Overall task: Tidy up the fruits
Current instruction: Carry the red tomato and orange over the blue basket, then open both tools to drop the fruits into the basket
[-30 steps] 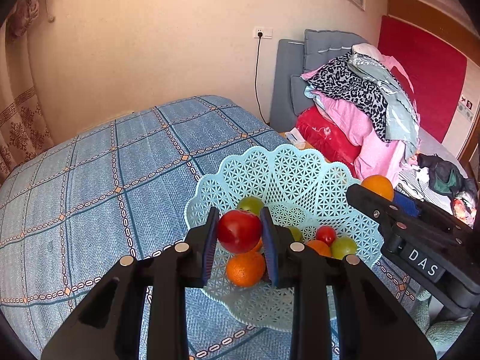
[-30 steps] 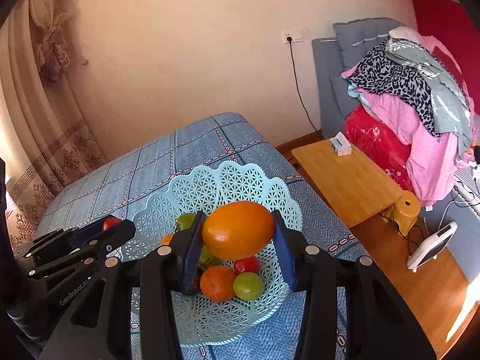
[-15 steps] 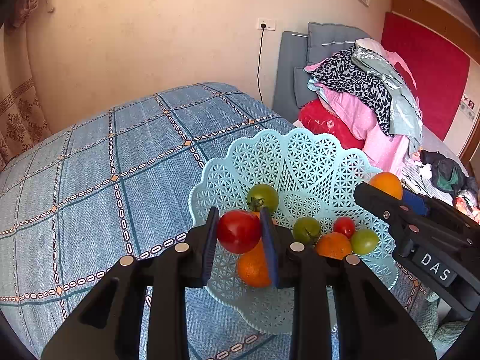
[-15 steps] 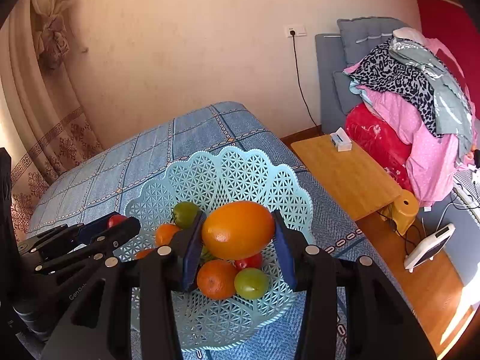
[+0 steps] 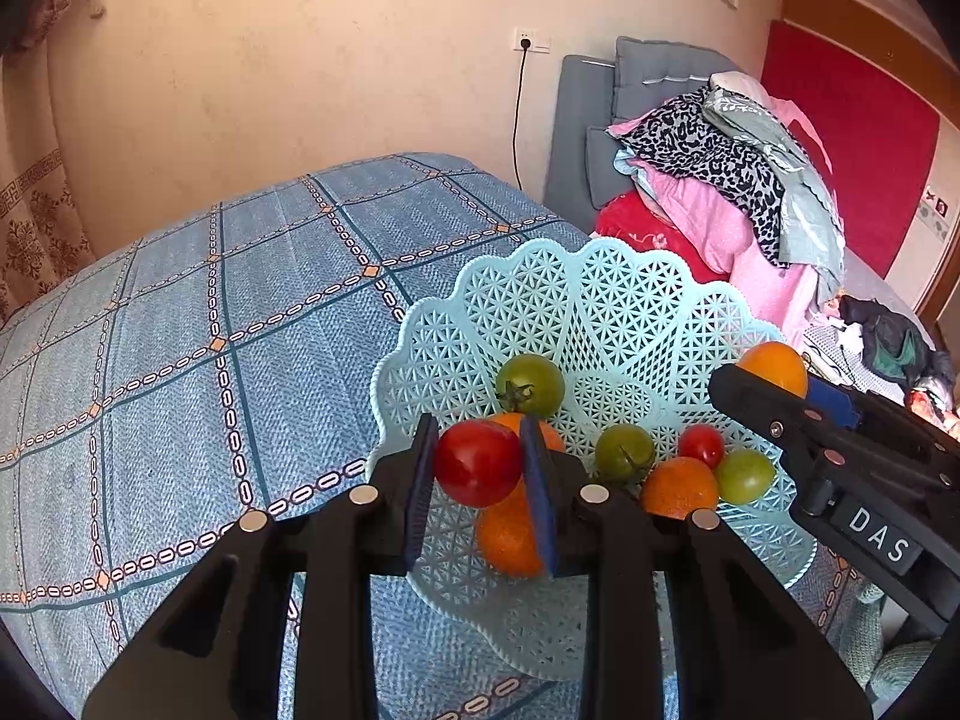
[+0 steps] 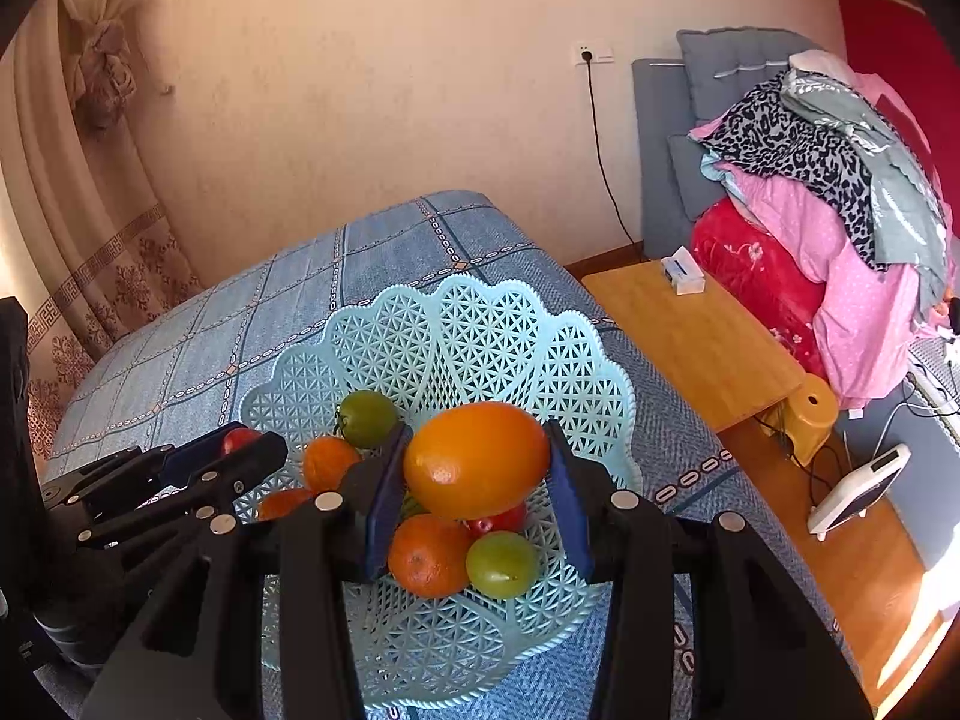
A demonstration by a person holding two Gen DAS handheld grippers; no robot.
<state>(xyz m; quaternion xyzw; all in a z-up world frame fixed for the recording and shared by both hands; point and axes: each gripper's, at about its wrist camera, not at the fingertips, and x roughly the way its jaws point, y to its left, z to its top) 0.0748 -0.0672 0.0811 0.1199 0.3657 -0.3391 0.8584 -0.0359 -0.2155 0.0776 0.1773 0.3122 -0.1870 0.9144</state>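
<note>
2 grippers clamped: left gripper (image 5: 480,468) on glossy red tomato (image 5: 478,463), right gripper (image 6: 477,462) on oval orange (image 6: 477,459), above lattice plastic basket (image 6: 480,336).

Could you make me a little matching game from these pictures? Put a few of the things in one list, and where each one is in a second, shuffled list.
Things:
1. round red tomato
2. large oval orange fruit
3. pale green round fruit
4. small white box

Places:
A. on the low wooden table
B. between the left gripper fingers
C. lying in the light blue lattice plastic basket
D. between the right gripper fingers

Pairs: 1-B, 2-D, 3-C, 4-A
</note>
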